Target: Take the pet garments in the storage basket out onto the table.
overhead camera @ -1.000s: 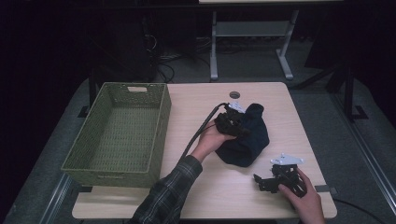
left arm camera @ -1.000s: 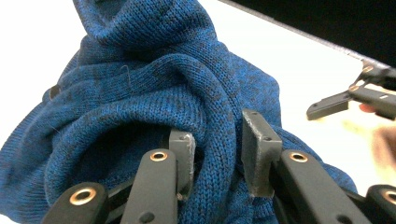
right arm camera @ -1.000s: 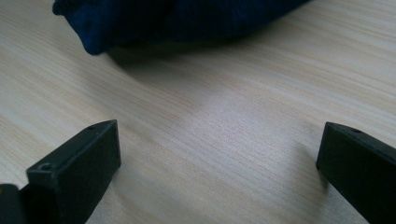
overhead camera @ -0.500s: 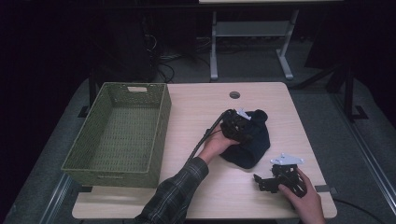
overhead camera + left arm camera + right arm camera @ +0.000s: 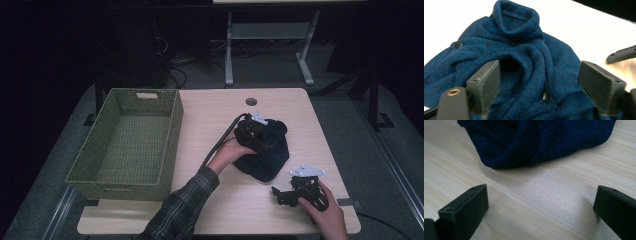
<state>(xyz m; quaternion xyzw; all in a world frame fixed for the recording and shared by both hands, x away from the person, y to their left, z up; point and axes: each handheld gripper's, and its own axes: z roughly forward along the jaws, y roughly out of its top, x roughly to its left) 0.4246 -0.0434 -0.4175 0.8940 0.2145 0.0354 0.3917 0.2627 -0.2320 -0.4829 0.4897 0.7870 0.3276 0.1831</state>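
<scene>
A crumpled dark blue knitted garment [image 5: 267, 155] with dark buttons lies on the wooden table [image 5: 210, 110], right of centre. My left gripper [image 5: 257, 134] hovers right over it, open; in the left gripper view its jaws straddle the bunched knit [image 5: 524, 57] without closing on it. My right gripper [image 5: 285, 196] rests low near the table's front right, open, pointing at the garment's near edge [image 5: 536, 145], with bare tabletop between its jaws.
A green woven basket [image 5: 130, 140], empty, stands on the left half of the table. A round cable hole [image 5: 251, 102] sits at the table's far side. A desk frame [image 5: 270, 40] stands on the floor behind.
My left gripper has moved toward me and down onto the garment. The right gripper has stayed in place.
</scene>
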